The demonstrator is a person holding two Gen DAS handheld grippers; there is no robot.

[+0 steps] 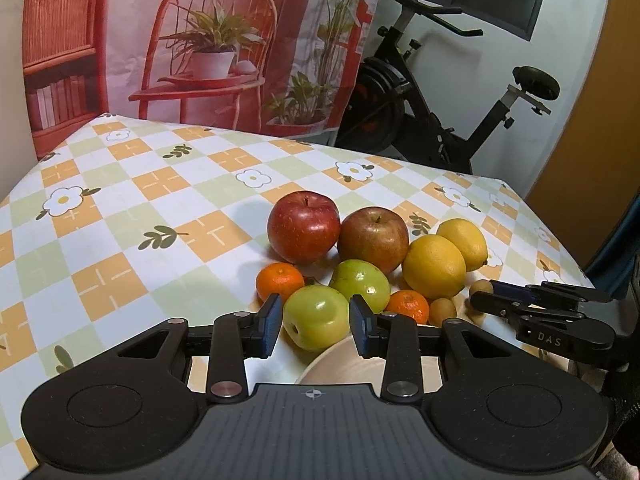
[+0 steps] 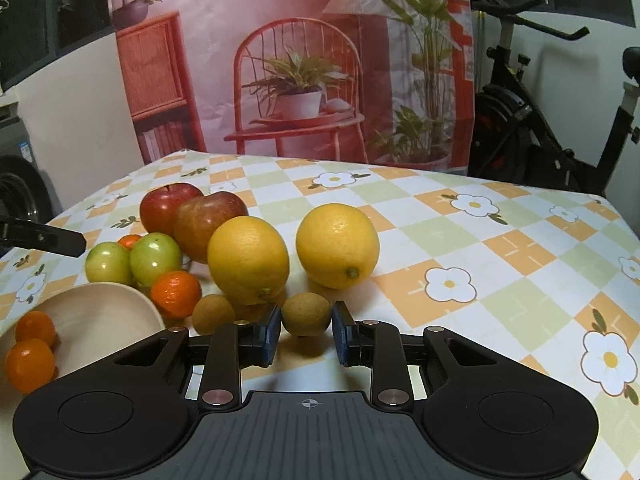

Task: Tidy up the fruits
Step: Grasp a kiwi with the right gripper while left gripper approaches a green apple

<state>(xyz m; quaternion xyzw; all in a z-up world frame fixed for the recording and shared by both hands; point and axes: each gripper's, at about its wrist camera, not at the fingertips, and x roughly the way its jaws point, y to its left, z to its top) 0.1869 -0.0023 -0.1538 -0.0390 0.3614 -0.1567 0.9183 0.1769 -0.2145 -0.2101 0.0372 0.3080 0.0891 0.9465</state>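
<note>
The left gripper (image 1: 313, 326) clenches a green apple (image 1: 316, 317), whose stem pit faces lower left. The right gripper (image 2: 306, 330) grasps a round brown fruit (image 2: 306, 314).

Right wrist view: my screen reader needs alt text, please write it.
The right tongs are closed on a small brown round fruit on a flower-checked tablecloth. Behind lie two lemons, a second brown fruit, green and red apples; left, a pale bowl holds two mandarins.
</note>
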